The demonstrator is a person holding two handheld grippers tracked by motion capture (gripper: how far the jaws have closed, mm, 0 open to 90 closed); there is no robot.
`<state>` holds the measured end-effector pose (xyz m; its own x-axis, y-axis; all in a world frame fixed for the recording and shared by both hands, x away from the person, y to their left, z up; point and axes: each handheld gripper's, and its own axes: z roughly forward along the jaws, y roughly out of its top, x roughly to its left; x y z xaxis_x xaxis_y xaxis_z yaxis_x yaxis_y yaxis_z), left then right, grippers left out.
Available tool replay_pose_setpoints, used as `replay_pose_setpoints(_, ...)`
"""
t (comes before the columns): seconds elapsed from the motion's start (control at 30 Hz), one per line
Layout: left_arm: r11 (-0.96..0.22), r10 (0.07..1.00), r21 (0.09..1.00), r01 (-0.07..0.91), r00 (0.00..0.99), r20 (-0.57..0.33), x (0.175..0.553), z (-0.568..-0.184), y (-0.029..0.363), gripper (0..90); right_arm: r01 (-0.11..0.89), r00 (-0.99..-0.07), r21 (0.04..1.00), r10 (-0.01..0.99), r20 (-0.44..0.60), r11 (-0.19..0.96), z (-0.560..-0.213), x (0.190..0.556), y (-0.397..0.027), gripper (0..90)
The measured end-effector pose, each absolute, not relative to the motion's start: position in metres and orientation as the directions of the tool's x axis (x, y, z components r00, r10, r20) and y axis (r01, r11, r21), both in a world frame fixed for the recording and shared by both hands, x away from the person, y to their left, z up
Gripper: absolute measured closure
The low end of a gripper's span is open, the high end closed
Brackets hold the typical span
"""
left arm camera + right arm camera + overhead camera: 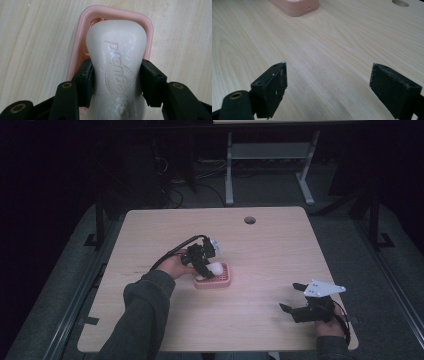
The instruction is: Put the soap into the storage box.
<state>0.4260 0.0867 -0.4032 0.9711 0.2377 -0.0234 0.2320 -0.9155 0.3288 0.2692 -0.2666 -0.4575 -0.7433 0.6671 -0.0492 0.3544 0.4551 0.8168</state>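
The soap dish (218, 281) sits on the table (270, 245) near its centre, slightly toward the left. The bar of soap (216, 269) is positioned directly above the dish, between the jaws of the left gripper (206, 265), which comes in from the dish's left side. In the left gripper view, the bar of soap (117, 62) lies over the dish (82, 37), whose rim surrounds its far end. The right gripper (295, 299) is well apart, near the table's front right corner. A cable hole (249, 220) lies behind the dish, near the far edge.
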Motion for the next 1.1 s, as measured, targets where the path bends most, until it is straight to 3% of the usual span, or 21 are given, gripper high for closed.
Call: replay_pose_setpoints(1.1,-0.944,0.190,0.275,0.183,0.982,0.002,0.428,-0.421,0.081,49.3,0.352,-0.745,0.817,0.666,-0.051,0.456,-0.457,0.268,-0.267,13.8)
